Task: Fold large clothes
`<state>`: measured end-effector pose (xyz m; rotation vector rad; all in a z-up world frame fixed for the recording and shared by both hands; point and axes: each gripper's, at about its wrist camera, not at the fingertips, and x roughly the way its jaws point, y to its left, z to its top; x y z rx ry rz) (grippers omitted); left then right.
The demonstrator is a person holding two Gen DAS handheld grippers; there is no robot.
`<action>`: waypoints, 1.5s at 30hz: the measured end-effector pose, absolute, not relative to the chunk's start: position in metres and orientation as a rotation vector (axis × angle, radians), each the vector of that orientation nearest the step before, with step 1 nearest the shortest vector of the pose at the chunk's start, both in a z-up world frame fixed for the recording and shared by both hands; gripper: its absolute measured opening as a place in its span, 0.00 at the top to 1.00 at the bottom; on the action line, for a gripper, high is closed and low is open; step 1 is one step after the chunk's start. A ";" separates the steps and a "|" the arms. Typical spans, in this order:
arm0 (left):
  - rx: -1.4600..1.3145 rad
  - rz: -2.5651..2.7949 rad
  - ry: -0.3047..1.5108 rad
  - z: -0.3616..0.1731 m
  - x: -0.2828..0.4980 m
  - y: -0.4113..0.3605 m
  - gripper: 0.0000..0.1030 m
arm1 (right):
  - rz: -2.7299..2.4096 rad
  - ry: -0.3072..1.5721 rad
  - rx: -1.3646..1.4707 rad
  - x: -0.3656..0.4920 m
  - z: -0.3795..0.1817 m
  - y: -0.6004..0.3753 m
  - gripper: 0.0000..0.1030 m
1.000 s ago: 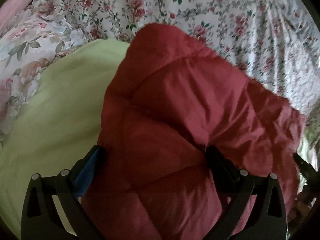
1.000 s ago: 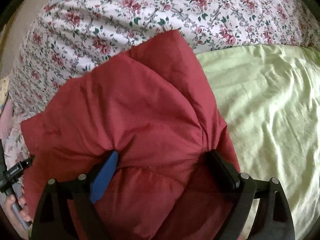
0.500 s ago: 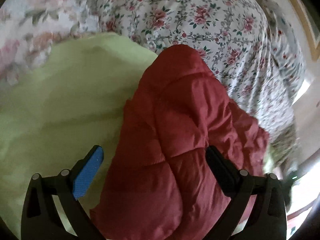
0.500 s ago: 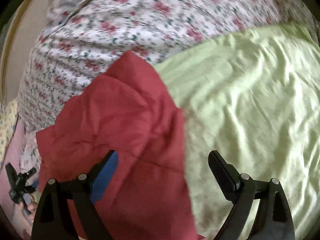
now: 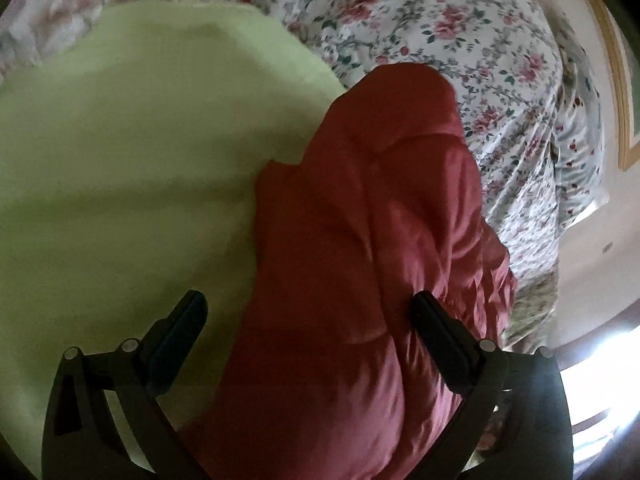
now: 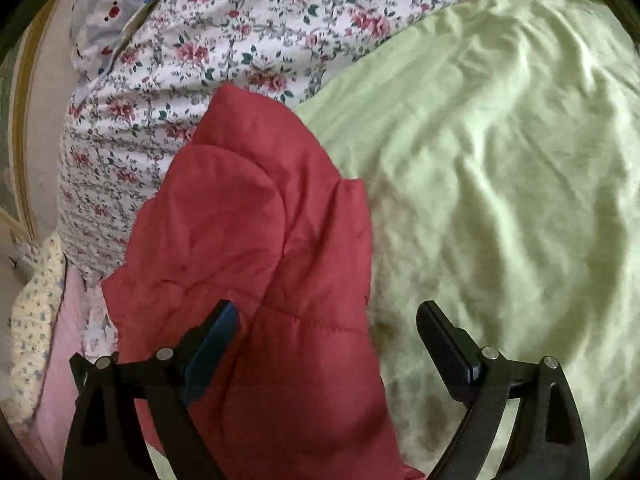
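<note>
A red quilted jacket (image 5: 360, 240) lies folded on the bed, partly on a light green sheet (image 5: 140, 140). In the left wrist view my left gripper (image 5: 308, 320) is open above it, with the jacket under the right finger. In the right wrist view the jacket (image 6: 256, 248) lies to the left, on the green sheet (image 6: 500, 160). My right gripper (image 6: 326, 332) is open and empty, its left finger over the jacket and its right finger over the sheet.
A floral bedspread (image 5: 460, 40) covers the bed beyond the jacket and also shows in the right wrist view (image 6: 180, 60). A pink cloth (image 6: 60, 340) and a pale patterned cloth (image 6: 32, 300) lie at the left edge. A wall with wooden trim (image 5: 616, 80) is at the right.
Both grippers have opened and let go of the red jacket, then drawn back and apart. The jacket now rests on the bed.
</note>
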<state>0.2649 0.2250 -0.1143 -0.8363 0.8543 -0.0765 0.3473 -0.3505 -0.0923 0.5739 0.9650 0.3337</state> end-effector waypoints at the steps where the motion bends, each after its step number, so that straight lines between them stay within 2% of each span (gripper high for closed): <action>1: -0.856 -0.101 0.861 -0.118 0.268 0.225 0.00 | 0.349 0.973 0.586 0.350 -0.095 -0.349 0.09; 5: -0.934 -0.223 0.911 -0.134 0.284 0.215 0.01 | 0.439 1.018 0.672 0.358 -0.110 -0.340 0.10; 6: -0.935 -0.235 0.915 -0.135 0.286 0.212 0.04 | 0.447 1.027 0.673 0.359 -0.112 -0.337 0.12; 7: -0.928 -0.245 0.913 -0.133 0.287 0.208 0.15 | 0.462 1.035 0.673 0.359 -0.113 -0.332 0.13; 8: -0.904 -0.235 0.908 -0.129 0.287 0.205 0.21 | 0.472 1.041 0.670 0.359 -0.113 -0.328 0.21; 9: -0.891 -0.239 0.910 -0.126 0.286 0.202 0.25 | 0.470 1.044 0.661 0.358 -0.112 -0.325 0.25; 11: -0.860 -0.246 0.897 -0.116 0.280 0.197 0.39 | 0.468 1.045 0.641 0.354 -0.106 -0.322 0.42; 13: -0.842 -0.254 0.886 -0.106 0.273 0.195 0.45 | 0.477 1.041 0.633 0.349 -0.099 -0.321 0.53; 14: -0.834 -0.258 0.878 -0.099 0.268 0.195 0.48 | 0.480 1.039 0.625 0.346 -0.094 -0.321 0.58; 17: -0.808 -0.267 0.853 -0.080 0.250 0.188 0.52 | 0.484 1.032 0.592 0.331 -0.076 -0.316 0.62; 25: -0.787 -0.284 0.851 -0.055 0.174 0.176 0.54 | 0.546 1.004 0.580 0.256 -0.047 -0.320 0.64; 36: -0.839 -0.281 0.882 -0.076 0.078 0.176 0.54 | 0.569 1.042 0.616 0.162 -0.062 -0.335 0.63; 45: -0.780 -0.177 0.892 -0.090 0.071 0.174 0.46 | 0.497 1.000 0.557 0.150 -0.070 -0.334 0.52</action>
